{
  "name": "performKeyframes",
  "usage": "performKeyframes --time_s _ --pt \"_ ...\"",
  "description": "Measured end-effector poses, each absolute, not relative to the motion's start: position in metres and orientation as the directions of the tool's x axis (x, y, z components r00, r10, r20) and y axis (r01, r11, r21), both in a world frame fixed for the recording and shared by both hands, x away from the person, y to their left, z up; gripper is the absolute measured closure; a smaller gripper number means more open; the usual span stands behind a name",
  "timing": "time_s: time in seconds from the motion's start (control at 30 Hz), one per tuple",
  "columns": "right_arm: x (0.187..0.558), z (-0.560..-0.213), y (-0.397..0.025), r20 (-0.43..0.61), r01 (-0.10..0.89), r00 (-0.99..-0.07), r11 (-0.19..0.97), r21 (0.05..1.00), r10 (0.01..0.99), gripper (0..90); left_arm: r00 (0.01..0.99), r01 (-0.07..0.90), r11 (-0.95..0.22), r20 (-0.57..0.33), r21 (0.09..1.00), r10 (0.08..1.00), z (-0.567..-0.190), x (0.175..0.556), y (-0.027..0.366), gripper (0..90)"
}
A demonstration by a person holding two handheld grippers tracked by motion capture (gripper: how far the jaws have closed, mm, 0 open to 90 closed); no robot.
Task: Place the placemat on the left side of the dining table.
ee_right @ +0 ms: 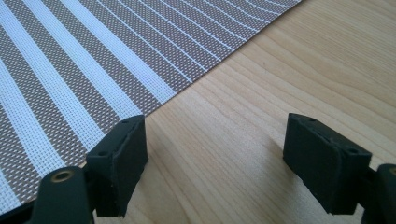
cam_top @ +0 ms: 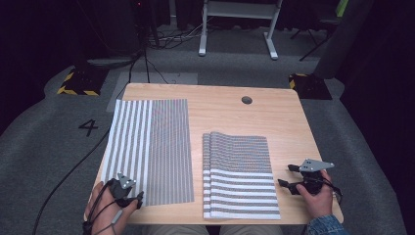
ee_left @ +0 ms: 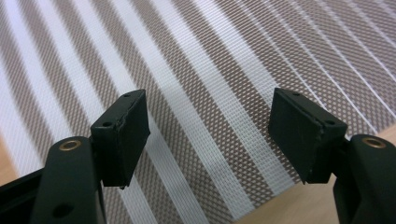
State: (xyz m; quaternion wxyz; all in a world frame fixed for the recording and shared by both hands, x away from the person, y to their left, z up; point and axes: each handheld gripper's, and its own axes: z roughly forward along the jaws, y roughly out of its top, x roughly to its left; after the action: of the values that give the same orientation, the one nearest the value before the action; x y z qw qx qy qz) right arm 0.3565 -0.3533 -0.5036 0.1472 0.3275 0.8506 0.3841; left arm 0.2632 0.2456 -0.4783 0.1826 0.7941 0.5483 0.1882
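The left gripper point(cam_top: 137, 199) is held wide over the flat mat point(cam_top: 151, 147); the right gripper point(cam_top: 287, 175) is held wide beside the stacked mats point(cam_top: 240, 171).

The wooden table point(cam_top: 288, 117) has its near edge cut off at the bottom, and the far-left white-and-brown striped woven placemat point(ee_left: 196, 60) runs past every edge in the left gripper view.

The wooden table point(cam_top: 293, 117) has a round hole point(cam_top: 246, 100) well ahead of the right claw point(cam_top: 287, 176). Ahead and left of the left claw point(cam_top: 138, 199), a black 4 point(cam_top: 88, 127) marks the grey floor point(cam_top: 44, 156).
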Motion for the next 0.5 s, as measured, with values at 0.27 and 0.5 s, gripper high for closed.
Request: performKeyframes --time_s 0.27,0.5 --pt "0.357 -0.504 -0.353 0.001 0.444 -0.742 0.49 0.75 0.67 22.0 0.179 0.741 -0.145 0.015 0.656 0.984 -0.475 0.278 0.257 28.2" --pt "0.356 -0.504 -0.353 0.001 0.443 -0.742 0.49 0.751 0.671 22.0 0.153 0.745 -0.091 -0.036 0.661 0.988 -0.497 0.297 0.268 28.0"
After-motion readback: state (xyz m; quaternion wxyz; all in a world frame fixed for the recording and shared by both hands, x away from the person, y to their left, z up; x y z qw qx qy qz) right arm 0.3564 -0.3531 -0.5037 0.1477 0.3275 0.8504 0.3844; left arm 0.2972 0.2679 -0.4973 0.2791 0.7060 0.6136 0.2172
